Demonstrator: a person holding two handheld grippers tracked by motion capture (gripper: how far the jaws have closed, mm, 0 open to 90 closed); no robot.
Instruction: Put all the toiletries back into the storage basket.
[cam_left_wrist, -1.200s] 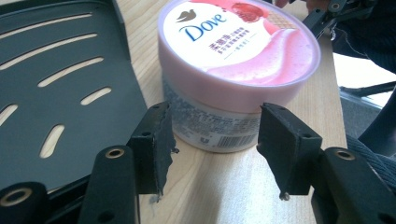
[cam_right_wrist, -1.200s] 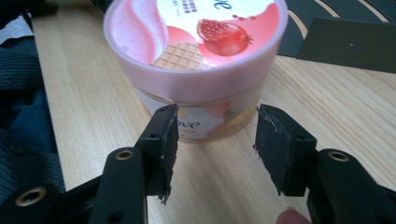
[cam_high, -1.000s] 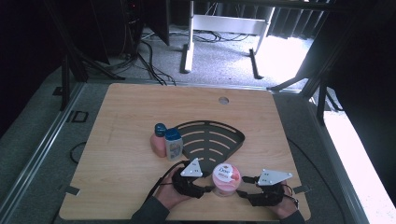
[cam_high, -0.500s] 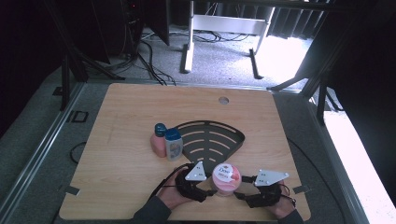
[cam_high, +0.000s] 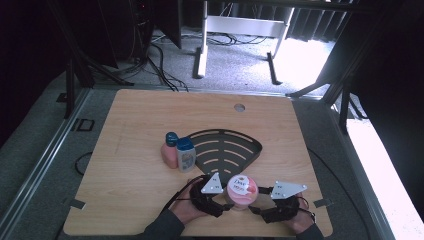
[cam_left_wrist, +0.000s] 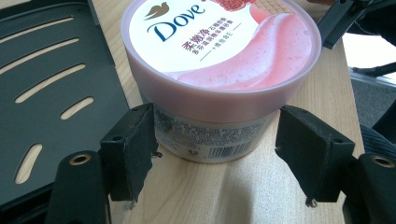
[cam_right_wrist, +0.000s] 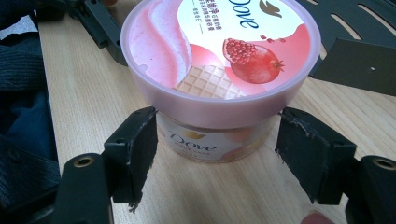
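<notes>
A pink Dove jar (cam_high: 242, 192) with a pomegranate lid stands upright on the wooden table (cam_high: 140, 115) near its front edge. My left gripper (cam_high: 226, 201) reaches it from the left and my right gripper (cam_high: 258, 204) from the right. In the left gripper view the jar (cam_left_wrist: 219, 70) sits between the left gripper's (cam_left_wrist: 215, 140) black pads, with a gap at the right pad (cam_left_wrist: 303, 154). The right gripper view shows the jar (cam_right_wrist: 219, 60) between the right gripper's (cam_right_wrist: 217, 140) pads, also slack. Both sets of jaws have just been opening around the jar.
A black fan-shaped slotted tray (cam_high: 225, 150) lies just behind the jar. Two small blue-capped bottles, one pink (cam_high: 170, 152) and one pale (cam_high: 186, 156), stand at the tray's left. A round hole (cam_high: 239, 107) is near the table's far edge. The front edge is close to the hands.
The left gripper's grey plate has edged slightly right toward the jar. The jar and the right gripper sit where they were.
</notes>
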